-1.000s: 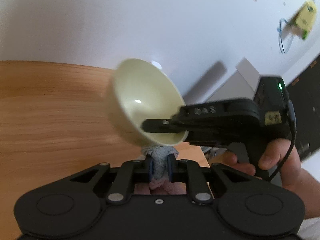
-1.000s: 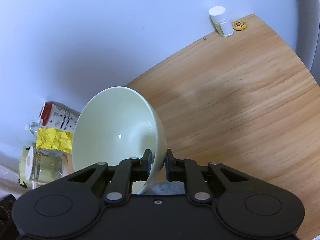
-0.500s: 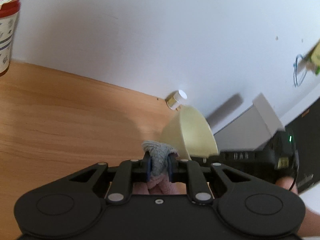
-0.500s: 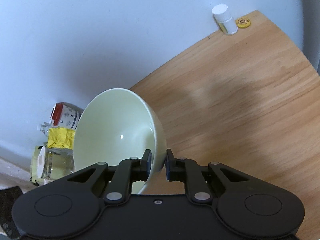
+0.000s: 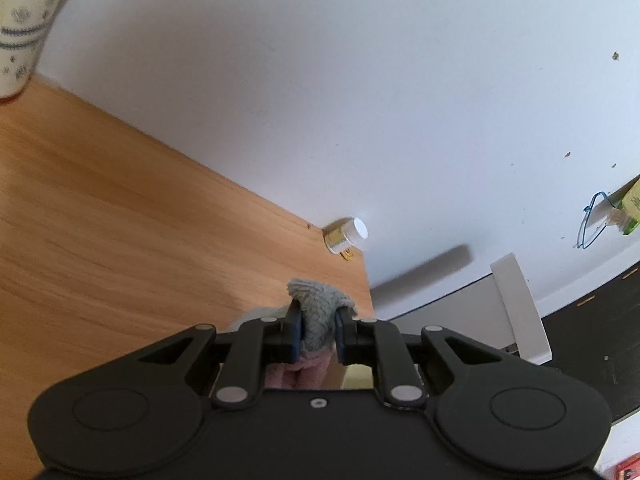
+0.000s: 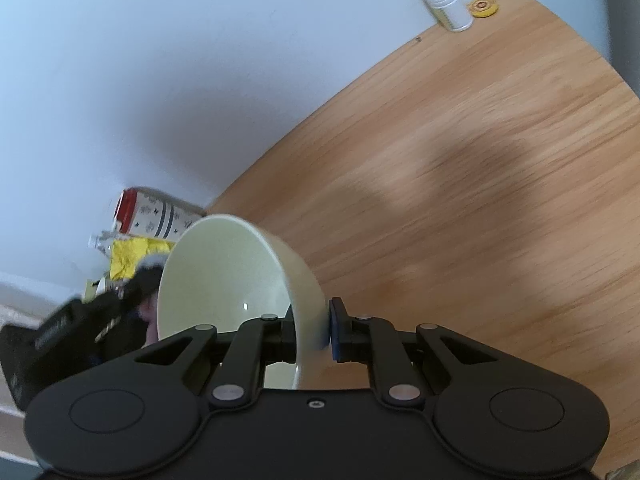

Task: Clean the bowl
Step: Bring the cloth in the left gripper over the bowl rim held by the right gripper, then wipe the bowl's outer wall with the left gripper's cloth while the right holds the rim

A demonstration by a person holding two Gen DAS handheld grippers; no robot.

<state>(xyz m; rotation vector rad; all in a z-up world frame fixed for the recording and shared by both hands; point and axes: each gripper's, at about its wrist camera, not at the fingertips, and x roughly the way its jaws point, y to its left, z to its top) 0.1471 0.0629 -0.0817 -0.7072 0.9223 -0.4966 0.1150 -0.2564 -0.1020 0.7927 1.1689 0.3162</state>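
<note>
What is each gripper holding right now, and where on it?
The right gripper clamps the bowl by its rim, one finger inside, one outside. The left gripper pinches a bunched fold of the cloth.

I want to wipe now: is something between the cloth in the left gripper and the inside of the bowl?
Nothing visible. The bowl, clamped by the right gripper, opens toward the left gripper holding the cloth.

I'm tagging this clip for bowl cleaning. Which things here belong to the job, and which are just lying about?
In the job:
bowl, clamped by the right gripper
cloth, clamped by the left gripper

Lying about:
white-capped bottle
yellow disc
patterned can
yellow packet
</note>
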